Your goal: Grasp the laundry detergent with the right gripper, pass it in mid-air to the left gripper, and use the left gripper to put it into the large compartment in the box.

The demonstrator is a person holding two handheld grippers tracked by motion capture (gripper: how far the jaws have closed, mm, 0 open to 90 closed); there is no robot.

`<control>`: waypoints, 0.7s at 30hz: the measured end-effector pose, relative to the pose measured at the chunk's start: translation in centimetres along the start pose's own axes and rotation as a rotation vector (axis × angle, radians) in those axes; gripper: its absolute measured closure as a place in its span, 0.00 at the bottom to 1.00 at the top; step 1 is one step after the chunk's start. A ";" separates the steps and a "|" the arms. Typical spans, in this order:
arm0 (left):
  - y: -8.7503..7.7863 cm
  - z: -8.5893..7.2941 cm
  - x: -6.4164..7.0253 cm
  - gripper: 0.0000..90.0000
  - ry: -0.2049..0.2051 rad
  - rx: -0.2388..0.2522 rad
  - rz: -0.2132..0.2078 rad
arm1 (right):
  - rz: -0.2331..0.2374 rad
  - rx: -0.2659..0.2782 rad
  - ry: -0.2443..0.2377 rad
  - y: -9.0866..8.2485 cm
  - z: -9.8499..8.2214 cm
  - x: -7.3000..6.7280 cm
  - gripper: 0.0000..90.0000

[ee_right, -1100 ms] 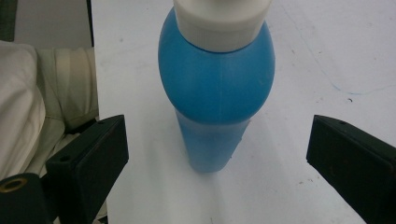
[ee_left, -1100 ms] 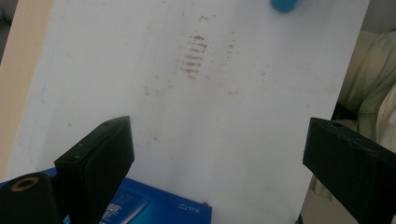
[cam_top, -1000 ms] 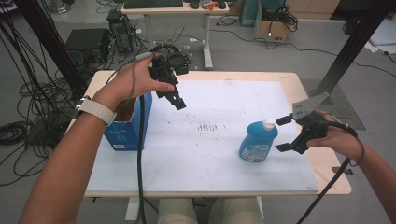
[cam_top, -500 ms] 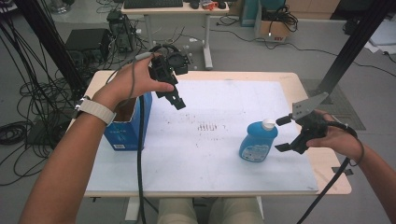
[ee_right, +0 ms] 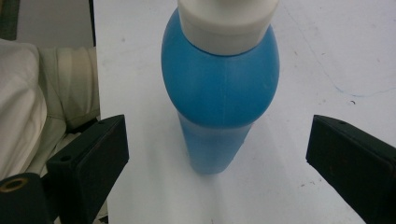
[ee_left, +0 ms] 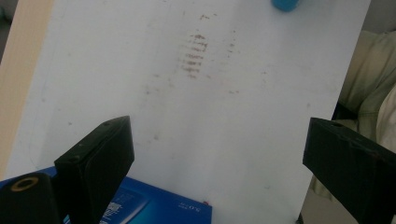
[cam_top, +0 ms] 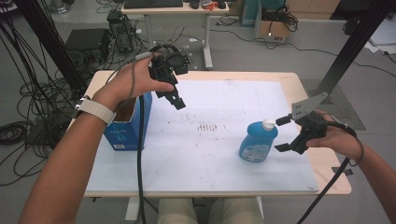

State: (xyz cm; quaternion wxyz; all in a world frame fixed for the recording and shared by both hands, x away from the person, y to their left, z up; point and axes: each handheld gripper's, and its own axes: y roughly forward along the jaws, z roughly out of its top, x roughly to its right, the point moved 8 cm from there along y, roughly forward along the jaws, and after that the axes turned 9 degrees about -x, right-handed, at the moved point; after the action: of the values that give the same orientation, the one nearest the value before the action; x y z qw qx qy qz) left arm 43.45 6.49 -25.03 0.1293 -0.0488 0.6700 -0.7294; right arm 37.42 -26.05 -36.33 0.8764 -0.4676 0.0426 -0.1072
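Nothing is seen to have moved since the earlier frames: both hands are kept where they were, and the blue bottle (cam_top: 258,141) is left standing upright on the white mat (cam_top: 224,158) that covers the table (cam_top: 327,168). The right tool (cam_top: 283,134) is held level with its jaws spread wide, and the bottle is placed just ahead of them, close to the tips but untouched; in the right gripper view the blue bottle (ee_right: 220,88) is centred between the two black jaws, with clear gaps on either side and its white cap (ee_right: 227,18) at the far end. The pause is judged to mean that the approach is lined up and the grasp is not yet made. The left tool (cam_top: 173,95) is held raised with its jaws also apart and nothing between them; the blue box (cam_top: 128,126) lies below and behind it, against the near edge of its own view (ee_left: 154,207). Small white print is carried on the box face, but it is too blurred to be read. No readable label or brand is shown on the bottle. Faint brown marks (ee_left: 195,53) are spread across the mat ahead of the left tool.
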 end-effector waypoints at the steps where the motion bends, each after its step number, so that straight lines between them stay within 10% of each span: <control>1: 0.0 0.0 0.0 0.10 -0.001 0.002 0.001 | 0.000 0.000 -0.003 0.0 0.0 0.0 0.06; 21: 0.0 -0.1 0.1 0.10 -0.005 0.003 -0.003 | 0.003 0.004 -0.004 0.0 0.1 -0.1 0.06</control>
State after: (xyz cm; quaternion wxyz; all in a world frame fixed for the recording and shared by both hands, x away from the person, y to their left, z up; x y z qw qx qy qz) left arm 43.35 6.54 -25.02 0.1300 -0.0515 0.6684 -0.7305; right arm 37.37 -25.90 -36.26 0.8776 -0.4659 0.0414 -0.1051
